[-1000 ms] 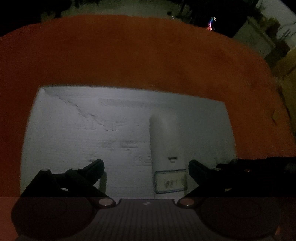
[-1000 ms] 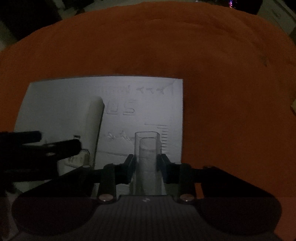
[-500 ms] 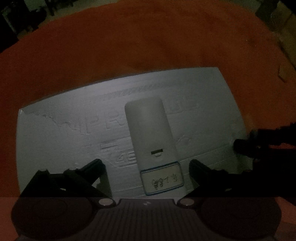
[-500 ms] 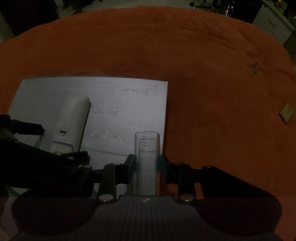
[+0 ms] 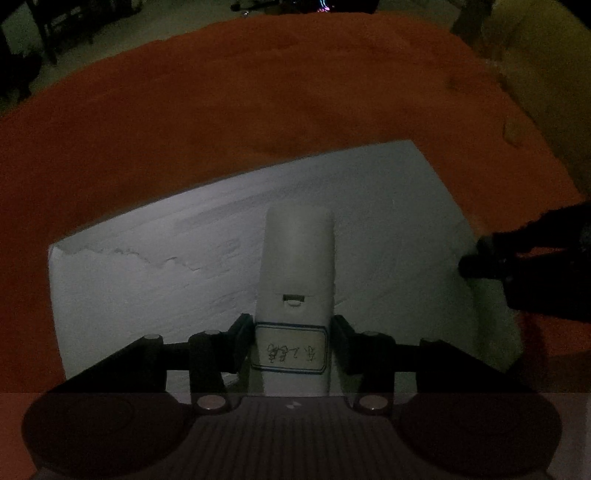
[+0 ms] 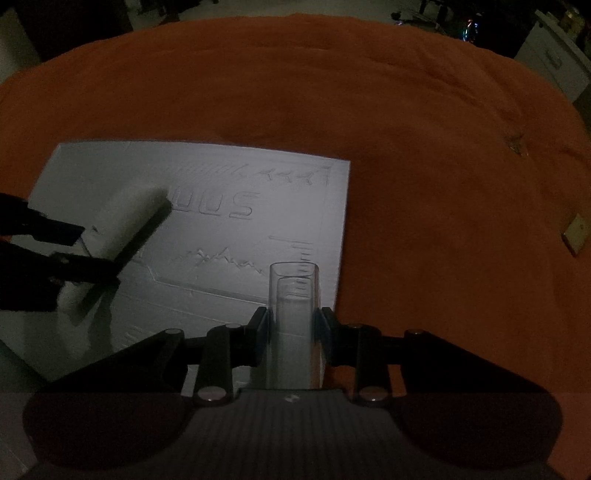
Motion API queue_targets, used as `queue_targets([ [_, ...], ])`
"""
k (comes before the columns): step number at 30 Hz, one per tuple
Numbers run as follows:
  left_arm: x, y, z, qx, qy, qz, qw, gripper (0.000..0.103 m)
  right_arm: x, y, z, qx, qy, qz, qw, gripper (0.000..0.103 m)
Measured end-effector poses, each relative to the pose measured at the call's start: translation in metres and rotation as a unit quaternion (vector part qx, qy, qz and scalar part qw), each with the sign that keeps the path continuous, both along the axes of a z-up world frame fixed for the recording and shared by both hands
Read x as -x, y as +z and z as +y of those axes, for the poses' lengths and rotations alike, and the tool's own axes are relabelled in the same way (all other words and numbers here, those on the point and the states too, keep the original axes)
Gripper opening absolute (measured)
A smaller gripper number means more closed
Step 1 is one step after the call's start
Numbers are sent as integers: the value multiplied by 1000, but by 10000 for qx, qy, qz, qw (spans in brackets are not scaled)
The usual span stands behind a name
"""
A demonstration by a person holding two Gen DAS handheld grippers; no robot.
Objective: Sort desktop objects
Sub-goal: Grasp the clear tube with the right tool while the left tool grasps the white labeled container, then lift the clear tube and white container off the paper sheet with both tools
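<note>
A dim indoor room, more a workroom or lab than a home, is showing around the work surface. An orange cloth (image 6: 424, 155) is covering a wide table, and a white embossed foam board (image 6: 221, 221) is lying on it. Beyond the table's far edge a pale bare floor (image 5: 155, 18) is showing, with dark furniture legs (image 5: 48, 33) standing on it. A white cabinet (image 6: 554, 62) is standing at the upper right, and small coloured lights (image 6: 469, 29) are glowing in the dark beside it. Lighting is staying low throughout.
</note>
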State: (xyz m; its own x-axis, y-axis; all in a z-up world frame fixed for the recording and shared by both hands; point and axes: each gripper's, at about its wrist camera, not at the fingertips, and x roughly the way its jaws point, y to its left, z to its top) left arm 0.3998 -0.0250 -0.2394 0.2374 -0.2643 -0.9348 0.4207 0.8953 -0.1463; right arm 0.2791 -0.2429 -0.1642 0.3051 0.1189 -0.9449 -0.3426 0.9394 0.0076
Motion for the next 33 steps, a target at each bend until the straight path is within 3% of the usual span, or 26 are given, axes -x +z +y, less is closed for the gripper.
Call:
queue_targets([
  [12, 19, 31, 46, 501, 401, -22, 9979, 40, 7, 4, -1, 186, 108, -20, 9998, 32],
  [18, 19, 15, 51, 412, 480, 106, 9979, 40, 9, 4, 3, 256, 190, 25, 9995, 32],
  [23, 15, 11, 55, 622, 624, 165, 9960, 40, 1, 4, 1, 217, 141, 60, 9996, 32],
  [29, 13, 23, 72, 1190, 757, 106, 9899, 40, -6, 2, 0, 237, 87, 53, 9997, 32],
  [33, 10, 26, 74, 1163, 878, 66, 9893, 40, -7, 1, 2, 252, 91, 49, 9996, 32],
])
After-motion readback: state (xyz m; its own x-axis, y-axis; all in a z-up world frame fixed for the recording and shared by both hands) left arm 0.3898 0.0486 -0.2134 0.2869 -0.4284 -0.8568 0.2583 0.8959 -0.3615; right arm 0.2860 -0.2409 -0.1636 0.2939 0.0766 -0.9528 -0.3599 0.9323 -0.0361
